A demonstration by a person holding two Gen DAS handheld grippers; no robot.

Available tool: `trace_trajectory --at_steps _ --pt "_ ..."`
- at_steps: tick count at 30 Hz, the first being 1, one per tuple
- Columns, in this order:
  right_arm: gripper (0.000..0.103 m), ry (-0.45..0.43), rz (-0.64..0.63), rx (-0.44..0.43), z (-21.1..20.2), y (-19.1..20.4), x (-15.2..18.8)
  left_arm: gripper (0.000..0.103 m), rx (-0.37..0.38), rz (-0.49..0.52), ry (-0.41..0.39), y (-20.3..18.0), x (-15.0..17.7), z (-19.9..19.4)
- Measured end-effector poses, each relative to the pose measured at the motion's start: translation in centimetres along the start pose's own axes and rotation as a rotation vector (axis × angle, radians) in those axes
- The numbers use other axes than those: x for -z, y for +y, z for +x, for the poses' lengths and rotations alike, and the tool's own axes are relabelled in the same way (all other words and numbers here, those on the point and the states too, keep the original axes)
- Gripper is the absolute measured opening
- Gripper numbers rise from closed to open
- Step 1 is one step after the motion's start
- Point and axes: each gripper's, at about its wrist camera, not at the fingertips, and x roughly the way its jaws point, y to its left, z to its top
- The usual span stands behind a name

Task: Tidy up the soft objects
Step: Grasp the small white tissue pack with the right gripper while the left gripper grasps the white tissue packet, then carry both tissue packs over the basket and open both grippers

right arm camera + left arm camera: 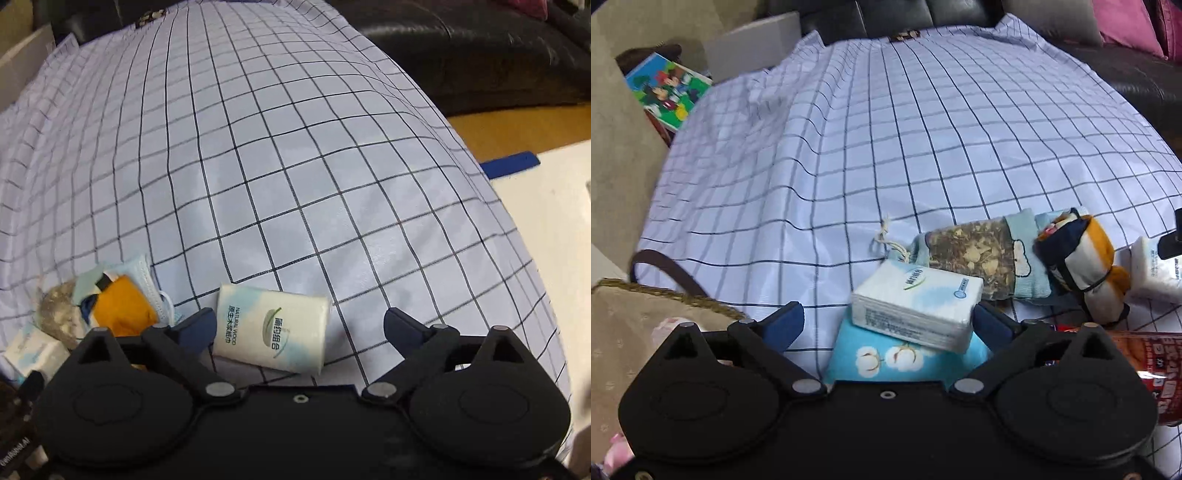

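In the left wrist view my left gripper [888, 321] is open around a white tissue pack [916, 308] that lies tilted on a light blue pack with cotton flowers [905, 360]. Behind them lie a clear herb sachet with a blue band [975, 254] and a rolled navy, white and orange cloth [1078, 254]. In the right wrist view my right gripper [299, 326] is open, with a second white tissue pack [271, 328] lying between its fingers near the left one. The orange cloth [123, 306] and a blue face mask [147, 273] lie to its left.
A checked white cloth [886, 147] covers the table. A woven beige basket with a brown handle [646, 310] stands at the left. A red snack packet [1145, 369] lies at the right. A cartoon book [668, 88] and a dark sofa [461, 48] are behind.
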Motion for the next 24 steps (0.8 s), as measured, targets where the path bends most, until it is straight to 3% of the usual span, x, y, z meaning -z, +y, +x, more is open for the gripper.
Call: trace_trajectory --at_steps 4,10,15,20,24 --pt "0.099 0.011 -0.025 -0.004 1.0 1.3 -0.2 0.096 0.024 -0.003 0.029 0.1 -0.2 1.5" --pt "0.098 0.078 -0.007 -0.035 3.0 1.1 -0.2 0.096 -0.010 0.034 0.022 -0.7 -0.8 2.9" --pt "0.078 0.100 -0.018 -0.051 3.3 0.7 -0.2 0.082 0.038 -0.007 0.060 -0.4 -1.2 4.5" --pt "0.075 0.094 0.022 -0.036 2.6 -0.7 -0.8 0.082 0.092 -0.036 0.050 0.1 -1.0 4.5" --pt "0.075 0.082 0.065 0.002 1.5 -2.0 -1.4 0.082 0.084 -0.033 0.028 0.4 -1.2 3.3"
